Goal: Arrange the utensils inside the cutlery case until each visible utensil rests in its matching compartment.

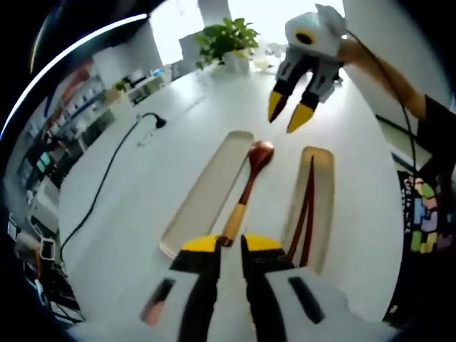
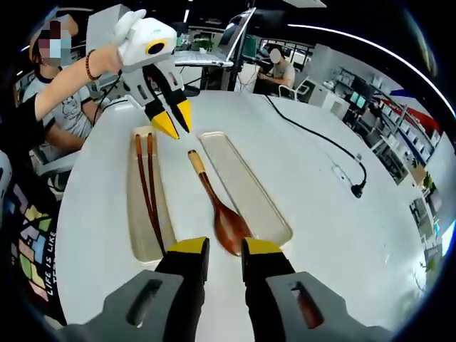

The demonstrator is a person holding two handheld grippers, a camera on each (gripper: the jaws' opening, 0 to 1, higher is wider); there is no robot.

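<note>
in the right gripper view, the chopsticks lie inside the left tray; right of them the wooden spoon rests on the white table between both trays, just left of the empty tray. left gripper hovers above the spoon handle, jaws narrowly parted; right gripper narrowly parted at the bowl, gripping nothing.

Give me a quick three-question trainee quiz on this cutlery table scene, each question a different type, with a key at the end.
1. True or false: the chopsticks lie inside a tray.
2. Where is the wooden spoon? A) in the tray beside the chopsticks; B) on the table between the two trays; C) held in a claw.
3. Fill in: a black ___ runs across the table.
Key: 1 true; 2 B; 3 cable.
</note>
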